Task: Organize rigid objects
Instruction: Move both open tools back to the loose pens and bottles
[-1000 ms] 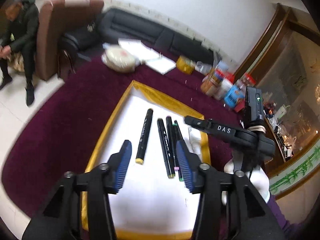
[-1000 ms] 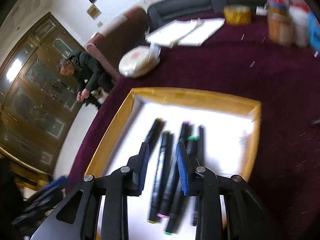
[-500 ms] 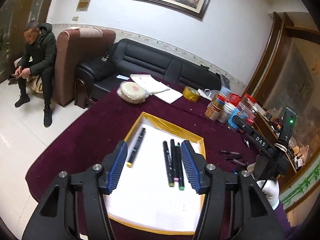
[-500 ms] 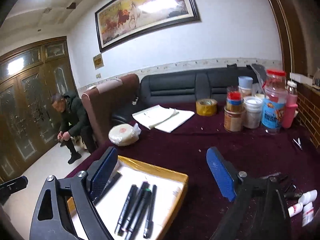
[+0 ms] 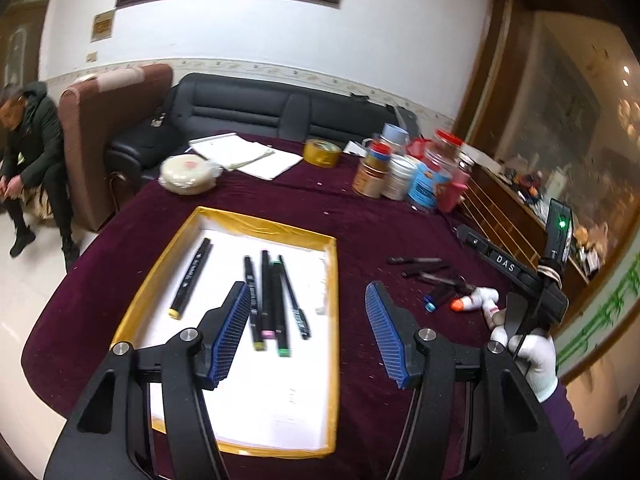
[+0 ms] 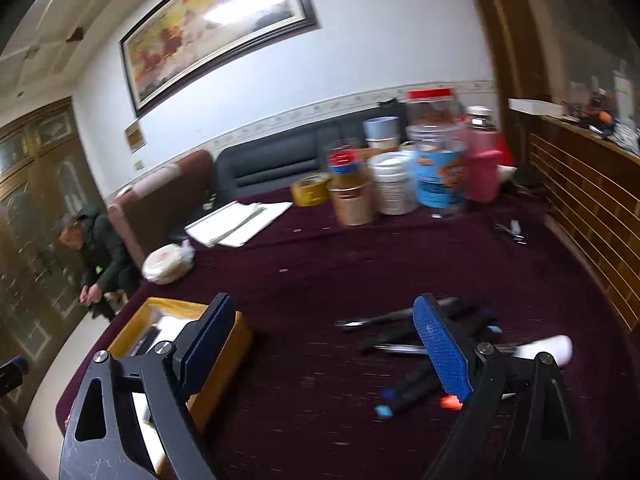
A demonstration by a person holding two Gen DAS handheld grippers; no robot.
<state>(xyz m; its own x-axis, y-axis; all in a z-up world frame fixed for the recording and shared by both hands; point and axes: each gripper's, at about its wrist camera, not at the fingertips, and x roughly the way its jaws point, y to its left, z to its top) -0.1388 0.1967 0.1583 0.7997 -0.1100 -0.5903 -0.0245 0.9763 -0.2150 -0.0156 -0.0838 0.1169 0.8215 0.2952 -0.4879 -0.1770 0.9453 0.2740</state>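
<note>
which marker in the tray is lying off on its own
The yellow-tipped marker nearest the tray's left wall. It lies apart, angled, while the other four bunch together side by side to its right.

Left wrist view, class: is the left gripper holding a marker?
No, the left gripper is open and empty above the tray, and the markers lie on the tray floor.

Black tool (image 5: pixel 308 332), ribbed blue pads (image 5: pixel 230 336), silver screws; white glove (image 5: pixel 534 360), purple sleeve.
</note>
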